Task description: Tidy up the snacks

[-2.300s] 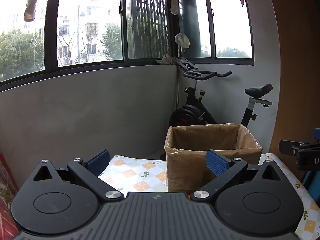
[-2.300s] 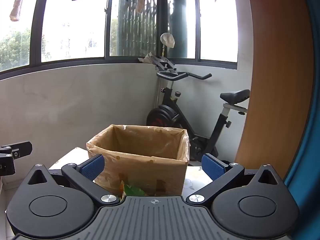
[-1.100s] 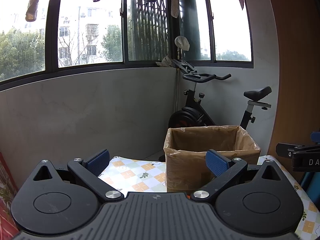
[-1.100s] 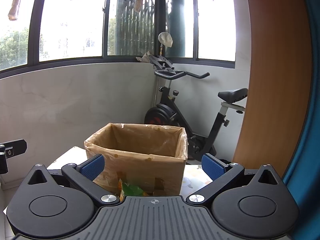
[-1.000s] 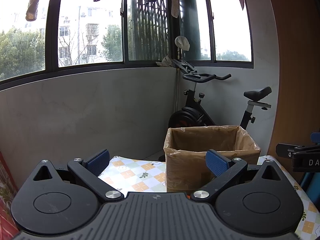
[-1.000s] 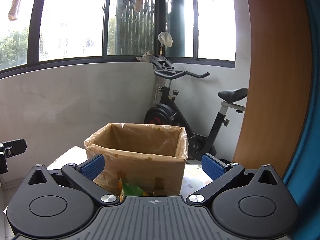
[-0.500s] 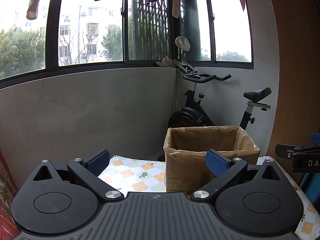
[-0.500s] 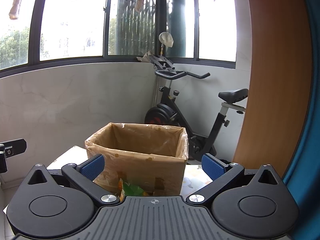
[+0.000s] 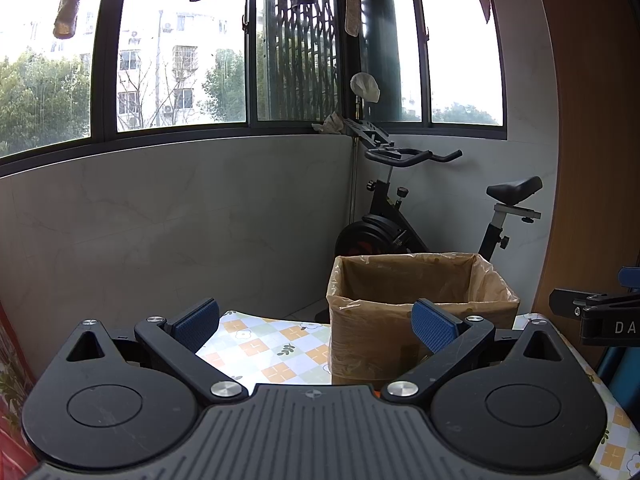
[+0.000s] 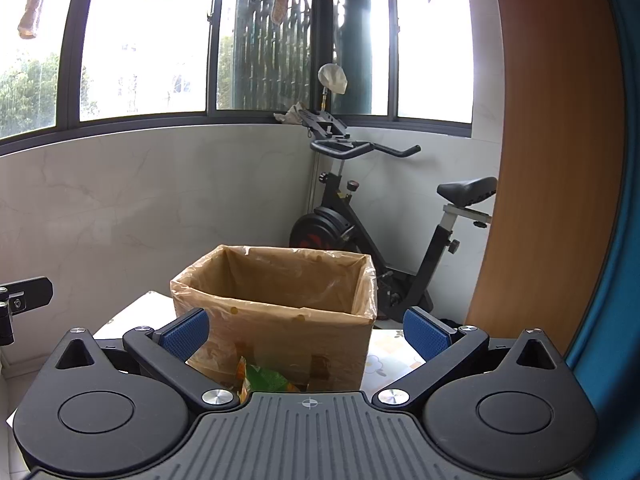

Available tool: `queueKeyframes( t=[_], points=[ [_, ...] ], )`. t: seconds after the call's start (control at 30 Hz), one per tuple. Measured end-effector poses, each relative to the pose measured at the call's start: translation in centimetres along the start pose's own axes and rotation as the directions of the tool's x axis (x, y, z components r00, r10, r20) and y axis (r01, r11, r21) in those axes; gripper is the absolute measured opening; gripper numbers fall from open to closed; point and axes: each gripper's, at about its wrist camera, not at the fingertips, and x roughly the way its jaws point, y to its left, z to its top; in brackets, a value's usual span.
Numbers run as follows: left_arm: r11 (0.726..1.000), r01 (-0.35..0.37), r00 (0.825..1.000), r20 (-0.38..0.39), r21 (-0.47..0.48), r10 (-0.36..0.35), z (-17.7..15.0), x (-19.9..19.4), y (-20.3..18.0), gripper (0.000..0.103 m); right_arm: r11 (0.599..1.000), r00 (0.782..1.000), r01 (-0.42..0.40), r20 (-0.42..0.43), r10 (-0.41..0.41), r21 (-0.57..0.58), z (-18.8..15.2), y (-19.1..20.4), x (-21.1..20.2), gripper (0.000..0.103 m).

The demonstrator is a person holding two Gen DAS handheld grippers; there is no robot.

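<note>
A cardboard box lined with a clear plastic bag (image 9: 420,300) (image 10: 280,304) stands open on a table with a checked flowery cloth (image 9: 264,344). A green and orange snack packet (image 10: 264,380) lies in front of the box, partly hidden by the right gripper's body. My left gripper (image 9: 316,320) is open, held above the cloth left of the box, with nothing between its blue pads. My right gripper (image 10: 308,334) is open too, facing the box's near side, empty. The right gripper's tip (image 9: 592,312) shows at the left view's right edge.
A black exercise bike (image 9: 420,216) (image 10: 384,232) stands behind the table in the corner under the windows. A grey wall (image 9: 160,216) runs along the back. An orange-brown panel (image 10: 552,160) rises on the right, with a blue surface (image 10: 616,240) beside it.
Both views have shifted only slightly; the grippers stay open and empty, and the box and packet have not moved.
</note>
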Motion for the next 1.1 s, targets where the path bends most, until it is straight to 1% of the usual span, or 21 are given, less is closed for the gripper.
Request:
queueKeyframes(
  t=[0.73, 0.8, 0.9, 1.0, 1.1],
  points=[
    [1.0, -0.002, 1.0, 0.0, -0.008, 0.002, 0.1, -0.1, 0.0, 0.103, 1.0, 1.0, -0.004, 0.004, 0.004, -0.001, 0.0, 0.3, -0.4, 0.103],
    [1.0, -0.005, 1.0, -0.006, -0.014, 0.005, 0.1, 0.0, 0.1, 0.103, 1.0, 1.0, -0.01, 0.002, 0.01, 0.004, 0.0, 0.3, -0.4, 0.103],
    [1.0, -0.003, 1.0, -0.021, -0.013, 0.003, 0.1, 0.7, 0.4, 0.103, 0.999, 0.999, -0.045, 0.003, 0.045, 0.027, -0.1, 0.0, -0.3, 0.103],
    [0.999, -0.039, 0.999, -0.022, -0.004, 0.039, -0.2, 1.6, 0.8, 0.103, 0.996, 0.997, -0.075, 0.019, 0.074, 0.054, -0.6, -0.6, 0.1, 0.103],
    [0.998, -0.062, 0.997, -0.041, -0.022, 0.061, -0.7, 2.8, 1.6, 0.103, 0.995, 0.995, -0.078, 0.066, 0.074, 0.062, -1.7, -1.4, 0.7, 0.103]
  ],
)
